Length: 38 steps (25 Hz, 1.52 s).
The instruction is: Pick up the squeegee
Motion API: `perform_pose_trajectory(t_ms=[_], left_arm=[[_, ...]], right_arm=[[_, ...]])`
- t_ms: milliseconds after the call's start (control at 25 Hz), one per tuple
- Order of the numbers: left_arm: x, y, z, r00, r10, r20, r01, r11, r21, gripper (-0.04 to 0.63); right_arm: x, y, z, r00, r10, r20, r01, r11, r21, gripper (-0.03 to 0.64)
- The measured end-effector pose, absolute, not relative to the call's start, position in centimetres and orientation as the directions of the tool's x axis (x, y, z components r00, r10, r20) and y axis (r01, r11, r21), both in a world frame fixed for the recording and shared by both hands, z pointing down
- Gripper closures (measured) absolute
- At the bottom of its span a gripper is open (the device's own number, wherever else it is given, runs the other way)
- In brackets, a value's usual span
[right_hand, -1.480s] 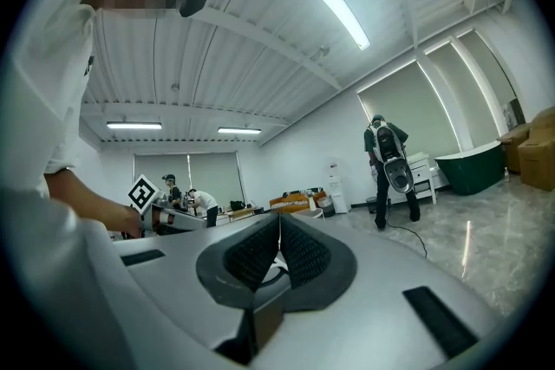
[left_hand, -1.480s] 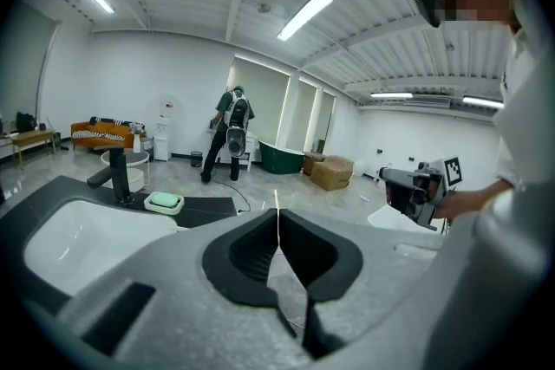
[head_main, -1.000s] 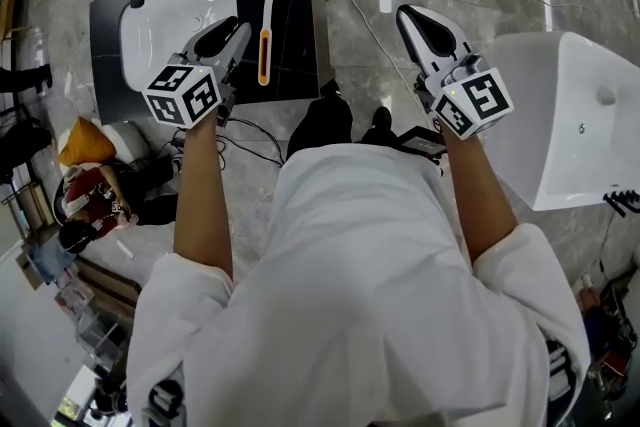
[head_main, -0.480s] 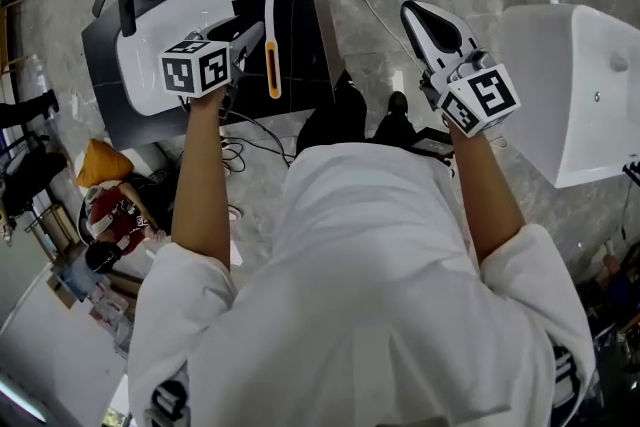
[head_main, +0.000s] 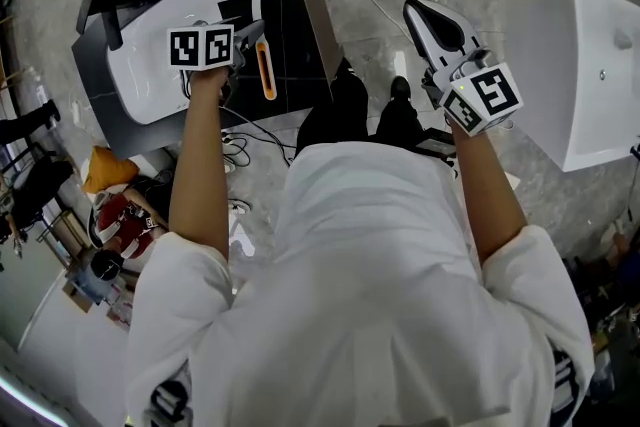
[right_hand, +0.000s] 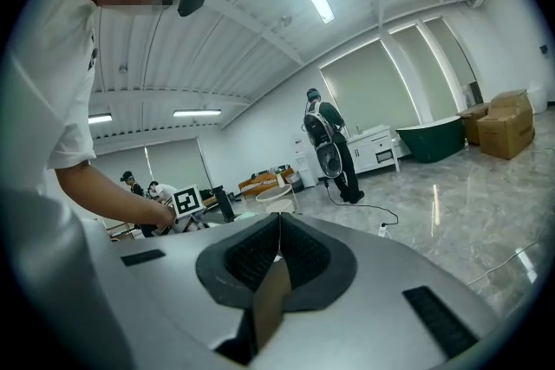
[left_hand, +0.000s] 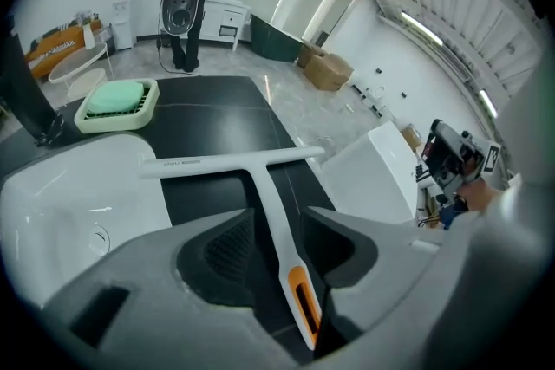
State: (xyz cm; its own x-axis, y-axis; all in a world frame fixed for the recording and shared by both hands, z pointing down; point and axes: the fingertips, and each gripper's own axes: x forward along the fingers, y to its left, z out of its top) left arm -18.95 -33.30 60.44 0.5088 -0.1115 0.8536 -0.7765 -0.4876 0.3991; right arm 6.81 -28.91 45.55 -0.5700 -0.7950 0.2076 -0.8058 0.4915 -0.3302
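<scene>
We hold the left gripper's (left_hand: 277,219) jaws wide open over the squeegee (left_hand: 263,182) lying flat on the black bench (left_hand: 217,110), its handle lined up between them, the right gripper's (right_hand: 277,225) shut empty; closing off-centre could skid the slim handle away.
</scene>
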Motion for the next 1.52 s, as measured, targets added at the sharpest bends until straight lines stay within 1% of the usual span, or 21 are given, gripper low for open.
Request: perform_pose_trajectory(t_ms=[160, 400, 480, 560, 840, 960, 1160, 1360, 1520], left_arm=[[-18.9, -33.4, 61.7, 0.497, -0.079, 0.864, -0.784, -0.467, 0.409, 0.423], [-18.1, -33.8, 62.2, 0.512, -0.062, 0.857, -0.785, -0.439, 0.437, 0.425], [-17.9, -33.9, 62.3, 0.502, -0.058, 0.863, -0.793, -0.43, 0.433, 0.439], [-17.9, -33.9, 62.5, 0.492, -0.053, 0.869, -0.801, -0.418, 0.428, 0.474], [-18.0, -33.8, 62.8, 0.492, -0.054, 0.869, -0.824, -0.351, 0.445, 0.492], [-18.2, -34.0, 62.7, 0.511, -0.077, 0.856, -0.829, -0.308, 0.467, 0.506], [-18.1, -33.3, 61.4, 0.538, -0.121, 0.834, -0.824, -0.285, 0.49, 0.511], [-17.8, -32.2, 58.3, 0.573, -0.211, 0.792, -0.811, -0.284, 0.511, 0.512], [-17.3, -31.2, 54.4, 0.603, -0.318, 0.731, -0.796, -0.291, 0.53, 0.512]], right_arm=[[6.9, -28.9, 46.0, -0.564, -0.8, 0.205, -0.807, 0.481, -0.342, 0.601], [7.3, -28.6, 46.7, -0.562, -0.799, 0.214, -0.806, 0.469, -0.362, 0.601], [7.5, -28.6, 46.8, -0.556, -0.802, 0.218, -0.809, 0.462, -0.364, 0.601], [7.8, -28.5, 47.0, -0.551, -0.805, 0.221, -0.812, 0.455, -0.365, 0.601], [8.4, -28.0, 47.3, -0.547, -0.807, 0.223, -0.814, 0.449, -0.37, 0.601], [8.5, -27.9, 47.2, -0.553, -0.806, 0.213, -0.807, 0.453, -0.378, 0.601], [8.4, -27.3, 46.3, -0.575, -0.793, 0.203, -0.794, 0.481, -0.371, 0.601], [8.4, -25.9, 44.6, -0.599, -0.78, 0.178, -0.779, 0.518, -0.353, 0.601], [8.7, -25.1, 42.6, -0.635, -0.759, 0.144, -0.756, 0.571, -0.321, 0.601]])
